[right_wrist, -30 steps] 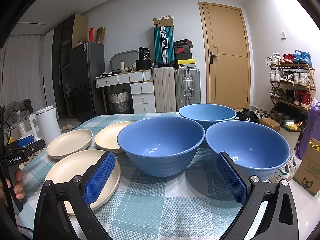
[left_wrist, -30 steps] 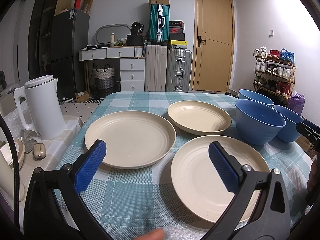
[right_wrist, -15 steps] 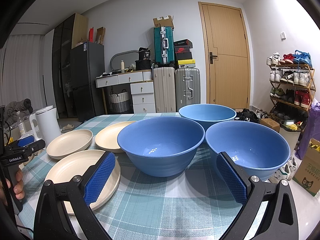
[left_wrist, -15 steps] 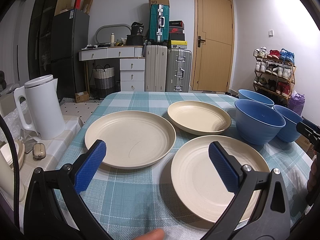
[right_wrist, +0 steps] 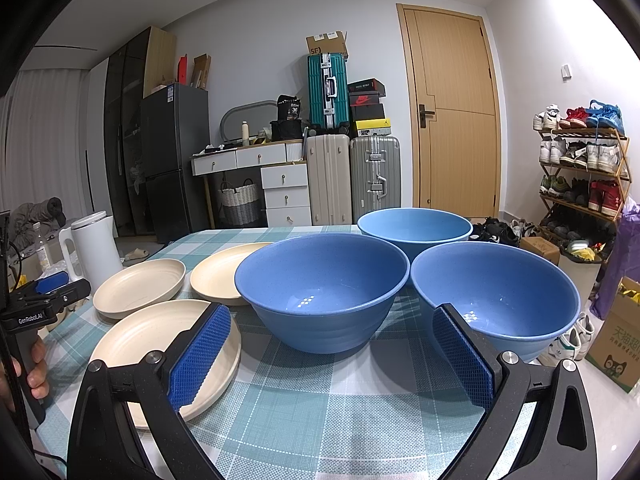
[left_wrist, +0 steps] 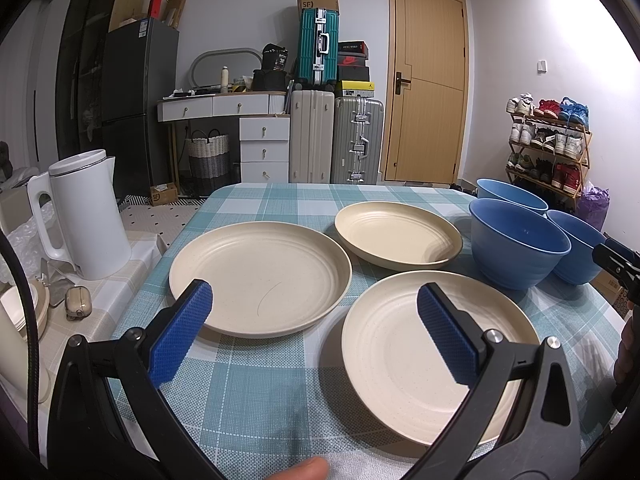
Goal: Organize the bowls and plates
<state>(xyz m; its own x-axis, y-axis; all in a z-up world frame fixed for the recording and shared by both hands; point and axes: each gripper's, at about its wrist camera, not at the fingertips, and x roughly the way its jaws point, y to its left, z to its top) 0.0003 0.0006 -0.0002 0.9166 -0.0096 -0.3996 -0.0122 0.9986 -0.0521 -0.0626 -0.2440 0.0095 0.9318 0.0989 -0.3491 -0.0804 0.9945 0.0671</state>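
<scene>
Both claws idle above the near edge of the checked table (left_wrist: 256,392), nothing gripped.

Left gripper (left_wrist: 314,332) — jaws spread wide, blue pads (left_wrist: 180,332) empty, hovering off the cloth. Its left finger overlaps the near rim of the big cream plate (left_wrist: 260,276); its right finger sits over the near plate (left_wrist: 400,356).

Right gripper (right_wrist: 330,354) — also wide open and empty, aimed at the centre blue bowl (right_wrist: 324,292).

Layout, taking the centre blue bowl as reference:
- far plate (right_wrist: 220,276) just left of it, the bowl hiding part of that plate's rim; whether they touch, can't tell
- big cream plate further left, beside the far plate
- near plate left and toward the camera, apart from the bowl
- right bowl (right_wrist: 492,292) just beside it on the right, rims close — contact unclear
- back bowl (right_wrist: 416,228) behind, between the two front bowls

All three plates lie flat and single, none stacked. All three bowls upright, none nested, all empty.

White kettle (left_wrist: 84,216) stands well left of the bowl, off the checked table on a lower side surface. A hand (right_wrist: 34,368) holding the left gripper's handle shows at the left edge of the right wrist view.
</scene>
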